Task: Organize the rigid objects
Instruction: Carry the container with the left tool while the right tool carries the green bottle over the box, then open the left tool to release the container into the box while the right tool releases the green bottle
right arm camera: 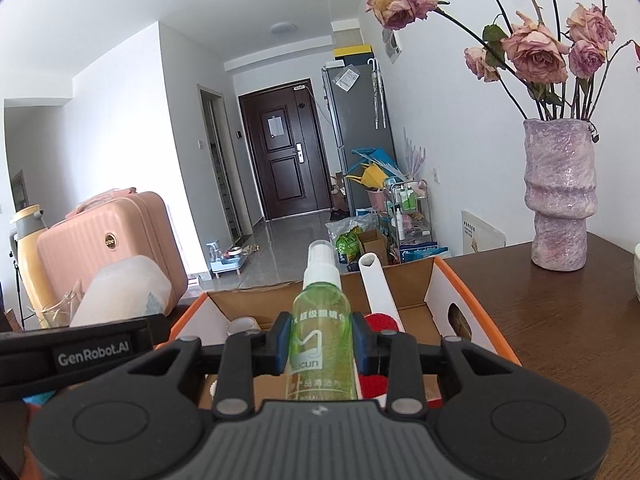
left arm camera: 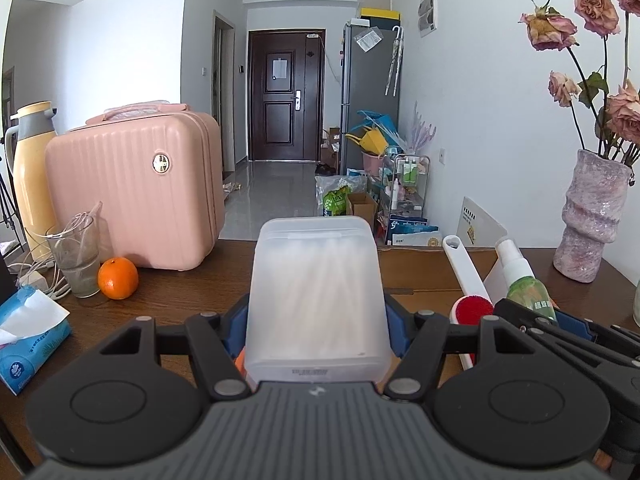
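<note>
My left gripper (left arm camera: 316, 330) is shut on a translucent white plastic box (left arm camera: 316, 296) and holds it upright above the brown table. The box also shows at the left of the right wrist view (right arm camera: 124, 288). My right gripper (right arm camera: 320, 346) is shut on a green spray bottle (right arm camera: 322, 332) with a white nozzle, held over an open cardboard box (right arm camera: 440, 292) with orange edges. The bottle also shows in the left wrist view (left arm camera: 524, 280). A white-handled brush with a red head (right arm camera: 378, 296) and a tape roll (right arm camera: 242, 325) lie in the cardboard box.
A pink suitcase (left arm camera: 136, 188), a yellow thermos (left arm camera: 30, 168), a glass (left arm camera: 76, 256), an orange (left arm camera: 118, 279) and a blue tissue pack (left arm camera: 28, 332) are at the left. A purple vase (right arm camera: 560, 196) of dried roses stands at the right on the table (right arm camera: 560, 340).
</note>
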{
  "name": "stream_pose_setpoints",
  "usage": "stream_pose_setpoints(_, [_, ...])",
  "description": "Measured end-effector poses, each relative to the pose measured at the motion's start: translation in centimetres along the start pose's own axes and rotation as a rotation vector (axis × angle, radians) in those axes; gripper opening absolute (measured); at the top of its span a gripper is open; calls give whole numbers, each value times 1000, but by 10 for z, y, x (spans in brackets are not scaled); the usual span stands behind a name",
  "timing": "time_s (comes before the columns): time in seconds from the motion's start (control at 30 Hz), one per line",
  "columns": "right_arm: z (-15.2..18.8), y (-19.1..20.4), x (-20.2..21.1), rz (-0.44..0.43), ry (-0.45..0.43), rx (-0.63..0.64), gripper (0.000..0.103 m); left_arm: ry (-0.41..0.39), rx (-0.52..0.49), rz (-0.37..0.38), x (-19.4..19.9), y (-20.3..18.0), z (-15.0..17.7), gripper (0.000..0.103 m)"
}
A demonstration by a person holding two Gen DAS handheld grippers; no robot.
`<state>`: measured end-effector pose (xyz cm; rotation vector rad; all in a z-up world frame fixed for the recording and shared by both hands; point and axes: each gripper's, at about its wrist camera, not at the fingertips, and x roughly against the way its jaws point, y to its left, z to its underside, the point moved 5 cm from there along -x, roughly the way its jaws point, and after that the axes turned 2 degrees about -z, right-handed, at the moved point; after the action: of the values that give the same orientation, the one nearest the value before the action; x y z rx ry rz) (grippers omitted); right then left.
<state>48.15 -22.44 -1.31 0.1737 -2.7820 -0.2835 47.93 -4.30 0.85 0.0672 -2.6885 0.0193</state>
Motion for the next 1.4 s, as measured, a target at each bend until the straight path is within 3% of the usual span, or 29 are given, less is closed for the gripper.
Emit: stream_pose_setpoints(1.4, [-14,-3,-87,10,35,16,30,40,-41,-32,-89,-4,-18,66])
